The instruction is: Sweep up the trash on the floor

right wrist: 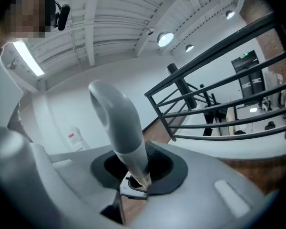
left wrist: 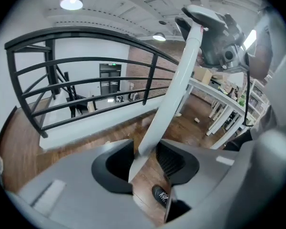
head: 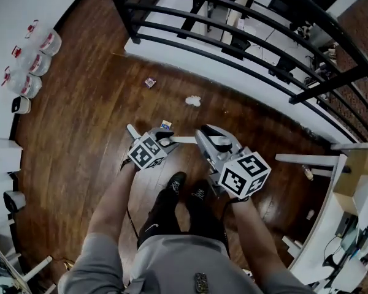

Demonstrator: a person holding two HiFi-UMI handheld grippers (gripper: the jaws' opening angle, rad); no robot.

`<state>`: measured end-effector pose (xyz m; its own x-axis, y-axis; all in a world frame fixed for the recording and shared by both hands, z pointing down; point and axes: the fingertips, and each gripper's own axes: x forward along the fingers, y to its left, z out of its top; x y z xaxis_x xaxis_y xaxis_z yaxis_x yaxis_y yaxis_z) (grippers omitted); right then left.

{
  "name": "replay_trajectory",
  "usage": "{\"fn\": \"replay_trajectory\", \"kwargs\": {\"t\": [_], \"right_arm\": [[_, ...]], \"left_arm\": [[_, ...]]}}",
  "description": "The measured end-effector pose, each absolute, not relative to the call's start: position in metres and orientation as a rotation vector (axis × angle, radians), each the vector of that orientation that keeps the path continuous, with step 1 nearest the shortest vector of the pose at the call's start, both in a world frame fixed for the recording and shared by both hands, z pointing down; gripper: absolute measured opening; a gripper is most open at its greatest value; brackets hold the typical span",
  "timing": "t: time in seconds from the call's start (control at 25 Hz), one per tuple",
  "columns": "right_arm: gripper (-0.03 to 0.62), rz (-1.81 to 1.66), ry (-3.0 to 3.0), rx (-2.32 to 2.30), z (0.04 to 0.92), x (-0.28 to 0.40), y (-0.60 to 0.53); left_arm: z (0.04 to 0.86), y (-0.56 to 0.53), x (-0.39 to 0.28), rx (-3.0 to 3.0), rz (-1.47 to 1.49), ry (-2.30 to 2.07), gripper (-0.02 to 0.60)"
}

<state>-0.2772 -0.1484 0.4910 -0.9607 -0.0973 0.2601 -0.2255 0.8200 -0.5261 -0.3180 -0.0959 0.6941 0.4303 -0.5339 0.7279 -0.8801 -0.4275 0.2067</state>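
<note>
Clear jugs [head: 32,63], contents unclear, stand far left of my left gripper [left wrist: 144,160], clamped on a white pole [left wrist: 174,89]; my right gripper [right wrist: 136,174] grips a grey handle [right wrist: 118,116], forearms outstretched.

Nothing legible — labels on the bottles [head: 37,64] are too small.

Grey shirt [head: 172,265], black shoes [head: 176,182]

floor [head: 73,146]: dark brown wood | railing [head: 121,11]: black | trash [head: 193,101]: white | pole [left wrist: 181,75]: white | handle [right wrist: 119,123]: grey | marker cubes [head: 148,152]: black-and-white squares
</note>
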Motion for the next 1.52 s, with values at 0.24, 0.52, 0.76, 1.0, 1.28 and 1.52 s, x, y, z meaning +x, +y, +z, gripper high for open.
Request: {"fn": "replay_trajectory", "kwargs": {"t": [0.24, 0.52, 0.76, 1.0, 1.28, 1.52], "right_arm": [[0.072, 0.788, -2.718, -0.091, 0.519, -0.312, -0.116], [0.071, 0.687, -2.605, -0.252, 0.563, -0.353, -0.099], [0.069, 0.542, -2.568, -0.243, 0.569, -0.373, -0.126], [0.067, 0.486, -2.615, -0.124, 0.554, -0.369, -0.178], [0.067, 0.418, -2.658, -0.048, 0.536, -0.359, -0.251], [0.067, 0.414, -2.668, 0.044, 0.527, -0.335, -0.312]], "left_arm": [[0.720, -0.051, -0.335, 1.900, 0.668, -1.357, 0.147], [0.768, -0.036, -0.343, 1.748, 0.489, -1.431, 0.147], [0.774, -0.068, -0.354, 1.750, 0.395, -1.462, 0.149], [0.765, -0.132, -0.356, 1.825, 0.386, -1.451, 0.150], [0.751, -0.220, -0.355, 1.884, 0.377, -1.466, 0.155], [0.743, -0.291, -0.335, 1.954, 0.400, -1.416, 0.158]]}}
